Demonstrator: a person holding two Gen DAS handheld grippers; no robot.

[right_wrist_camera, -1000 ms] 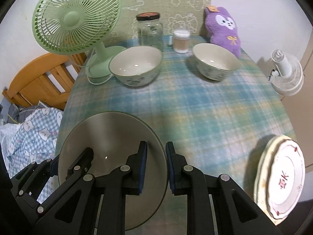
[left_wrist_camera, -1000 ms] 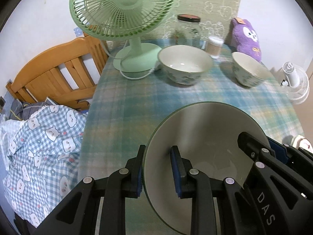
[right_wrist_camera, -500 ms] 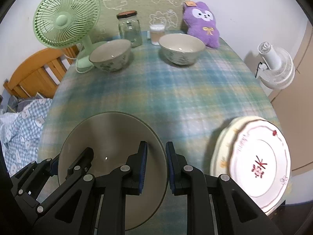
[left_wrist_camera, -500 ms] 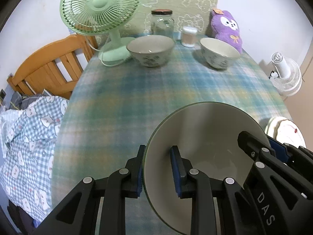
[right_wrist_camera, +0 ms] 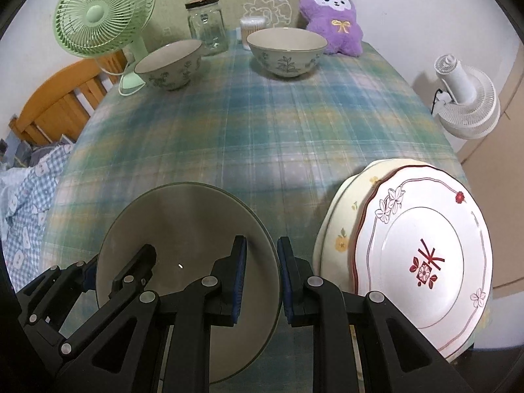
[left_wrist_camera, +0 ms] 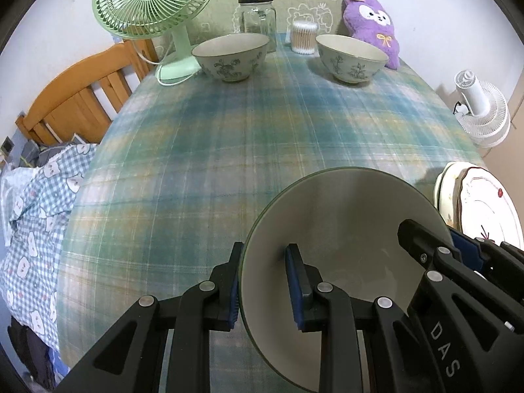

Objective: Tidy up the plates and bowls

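Both grippers on one grey bowl (left_wrist_camera: 344, 229), held over the near edge of the worktop (left_wrist_camera: 262, 137).

Left gripper (left_wrist_camera: 263, 281): jaws clenched on the bowl's left rim, one pad outside, one inside. Right gripper (right_wrist_camera: 260, 278): jaws clenched on the bowl's (right_wrist_camera: 183, 229) right rim, same split. In the left view the right gripper (left_wrist_camera: 458, 255) shows at the bowl's far side; in the right view the left gripper (right_wrist_camera: 98, 271) shows at the bowl's left edge.

Bowl is tilted, open side up toward the cameras; inside looks bare. Can't tell if its base touches the cloth.

Plates: stack of two (right_wrist_camera: 409, 255) just right of the bowl at the worktop's right edge. Top one white with red trim and red motif, bottom one cream with yellow flowers, offset to the left. Top plate looks tilted up on its left.

Two floral bowls at the far end, apart from each other: left one (left_wrist_camera: 229, 54) next to the green fan (left_wrist_camera: 154, 3), right one (left_wrist_camera: 352, 57) in front of the purple plush (left_wrist_camera: 373, 23). Jar (left_wrist_camera: 257, 13) and swab tub (left_wrist_camera: 304, 36) behind them.

Off the worktop: white fan (right_wrist_camera: 465, 98) on the right, wooden bedframe (left_wrist_camera: 75, 104) and checked bedding (left_wrist_camera: 36, 203) on the left.
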